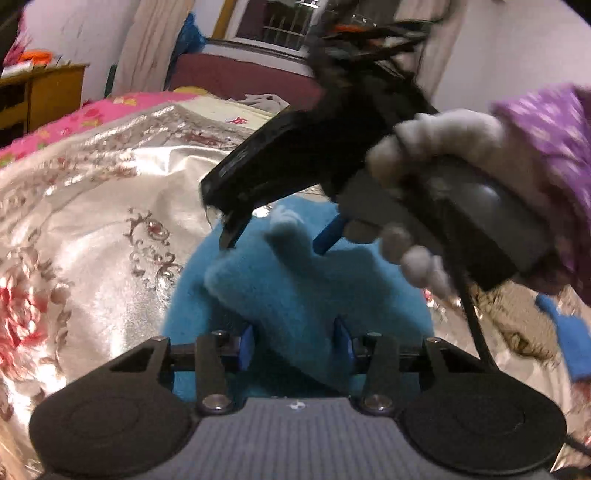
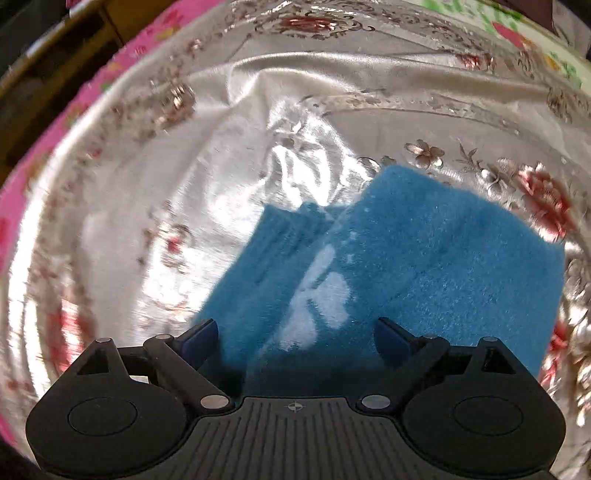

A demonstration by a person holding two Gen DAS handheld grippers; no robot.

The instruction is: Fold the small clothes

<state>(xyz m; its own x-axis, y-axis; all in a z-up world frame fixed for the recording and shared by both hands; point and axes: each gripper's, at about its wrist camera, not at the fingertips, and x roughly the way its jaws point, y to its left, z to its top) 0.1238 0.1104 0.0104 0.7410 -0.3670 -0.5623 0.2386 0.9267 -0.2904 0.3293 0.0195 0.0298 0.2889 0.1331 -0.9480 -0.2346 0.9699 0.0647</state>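
Note:
A small blue fleece garment (image 1: 306,291) with a white print lies on the shiny floral bedspread (image 1: 92,221). In the left wrist view my left gripper (image 1: 295,341) holds a raised fold of it between its blue pads. The right gripper (image 1: 273,236), held by a gloved hand (image 1: 436,140), hovers open just above the garment's far part. In the right wrist view the garment (image 2: 406,266) lies partly folded under my right gripper (image 2: 295,332), whose jaws stand wide apart with nothing between them.
A pink floral blanket (image 1: 122,107) lies along the far edge of the bed. A wooden cabinet (image 1: 40,96) stands at the far left. A window (image 1: 284,26) and curtains are at the back. Another blue piece (image 1: 572,339) lies at the right.

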